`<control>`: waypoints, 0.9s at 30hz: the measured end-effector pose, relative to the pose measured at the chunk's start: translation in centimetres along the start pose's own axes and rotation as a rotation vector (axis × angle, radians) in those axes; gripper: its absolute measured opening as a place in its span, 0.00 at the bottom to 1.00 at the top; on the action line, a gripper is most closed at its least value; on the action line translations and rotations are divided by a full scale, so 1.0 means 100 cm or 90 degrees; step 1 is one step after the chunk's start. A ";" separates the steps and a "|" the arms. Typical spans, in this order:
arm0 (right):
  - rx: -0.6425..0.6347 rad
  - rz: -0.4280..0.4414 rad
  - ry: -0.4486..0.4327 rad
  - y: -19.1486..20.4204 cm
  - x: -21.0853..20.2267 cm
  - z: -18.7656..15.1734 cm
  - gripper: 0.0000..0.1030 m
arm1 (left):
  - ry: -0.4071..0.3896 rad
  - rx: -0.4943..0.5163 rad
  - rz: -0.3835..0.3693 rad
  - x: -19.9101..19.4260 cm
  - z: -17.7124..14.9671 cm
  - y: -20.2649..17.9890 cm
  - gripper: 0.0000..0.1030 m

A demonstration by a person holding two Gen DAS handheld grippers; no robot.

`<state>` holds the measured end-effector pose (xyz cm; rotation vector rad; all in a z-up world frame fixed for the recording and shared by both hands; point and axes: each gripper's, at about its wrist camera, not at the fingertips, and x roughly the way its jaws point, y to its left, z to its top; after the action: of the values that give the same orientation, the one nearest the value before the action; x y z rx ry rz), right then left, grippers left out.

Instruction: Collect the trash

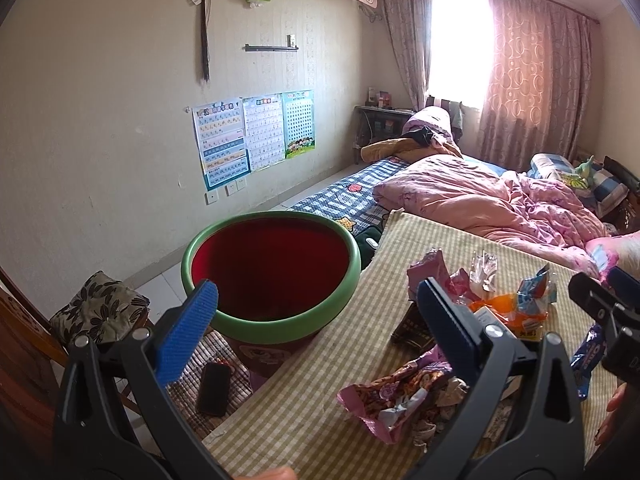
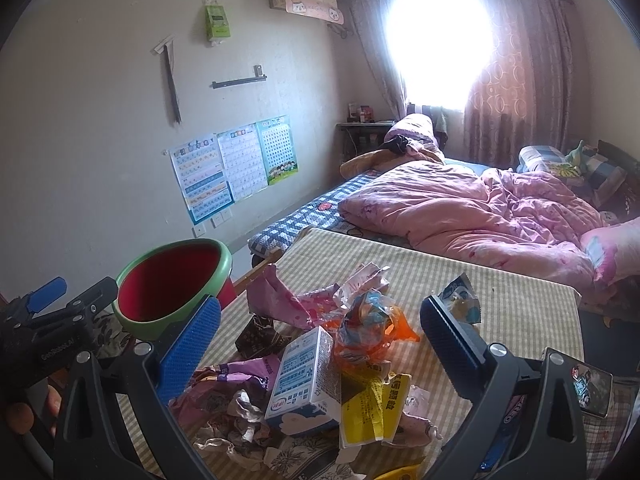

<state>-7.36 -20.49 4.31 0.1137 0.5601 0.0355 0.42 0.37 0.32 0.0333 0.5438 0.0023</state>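
Observation:
A pile of trash lies on the checked tablecloth (image 2: 500,280): a white and blue milk carton (image 2: 306,384), a yellow wrapper (image 2: 376,404), an orange bag (image 2: 380,332), pink wrappers (image 2: 288,300). A red bin with a green rim (image 1: 272,268) stands left of the table; it also shows in the right wrist view (image 2: 172,284). My left gripper (image 1: 320,312) is open and empty, hovering between the bin and the table edge, above a pink snack wrapper (image 1: 396,396). My right gripper (image 2: 320,340) is open and empty, just above the carton and pile.
A black phone (image 1: 214,388) lies on a mat below the bin. A cushioned chair (image 1: 100,312) stands at left. A bed with a pink quilt (image 1: 480,196) runs behind the table. A second phone (image 2: 592,388) lies at the table's right edge.

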 end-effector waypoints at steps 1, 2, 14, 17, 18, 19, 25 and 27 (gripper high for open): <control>0.001 -0.001 0.000 -0.001 0.000 0.000 0.93 | 0.001 0.000 0.000 0.001 0.001 0.000 0.95; 0.002 -0.001 -0.001 -0.001 0.000 0.000 0.93 | 0.001 0.000 0.000 0.000 0.001 0.000 0.95; 0.024 0.011 -0.002 -0.007 0.002 -0.003 0.93 | 0.004 0.001 0.002 0.002 0.001 0.000 0.95; 0.022 0.018 -0.013 -0.007 0.000 -0.004 0.93 | 0.005 0.001 0.002 0.002 0.000 0.000 0.95; 0.019 0.018 -0.015 -0.006 0.000 -0.005 0.93 | 0.006 0.002 0.002 0.002 0.000 0.000 0.95; 0.017 0.019 -0.016 -0.006 0.000 -0.005 0.93 | 0.006 0.003 0.003 0.001 -0.001 0.000 0.95; 0.005 0.032 0.003 -0.009 0.001 -0.012 0.93 | 0.028 0.008 -0.015 0.007 -0.010 -0.001 0.95; 0.002 0.034 0.025 -0.012 0.004 -0.019 0.93 | 0.038 0.007 -0.025 0.010 -0.017 0.000 0.95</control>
<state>-8.05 -21.45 2.36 0.1313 0.5961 0.0891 0.43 0.42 -1.61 0.0337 0.6043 -0.0375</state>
